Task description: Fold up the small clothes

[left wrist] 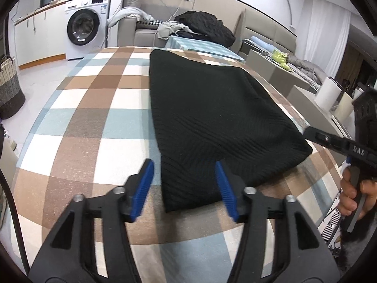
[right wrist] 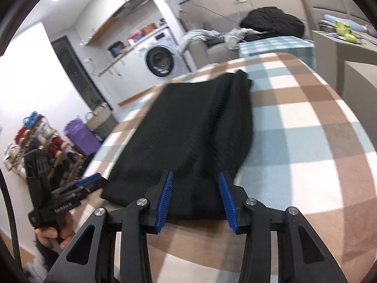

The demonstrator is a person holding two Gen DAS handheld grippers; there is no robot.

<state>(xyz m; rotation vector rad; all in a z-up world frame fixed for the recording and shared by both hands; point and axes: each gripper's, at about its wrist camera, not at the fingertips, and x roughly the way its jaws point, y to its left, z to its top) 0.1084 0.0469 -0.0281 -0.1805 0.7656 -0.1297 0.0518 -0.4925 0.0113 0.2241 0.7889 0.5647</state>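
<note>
A black ribbed knit garment lies folded into a long rectangle on the checked tablecloth. My left gripper is open, its blue pads on either side of the garment's near left corner, just above the cloth. My right gripper is open over the garment's near right end, pads apart with the fabric between them. The right gripper also shows at the right edge of the left wrist view; the left one shows at the lower left of the right wrist view.
A washing machine and counter stand beyond the table. A sofa with a black coat and other clothes sits behind. A woven basket stands on the floor at left. A shoe rack and purple bag stand left of the table.
</note>
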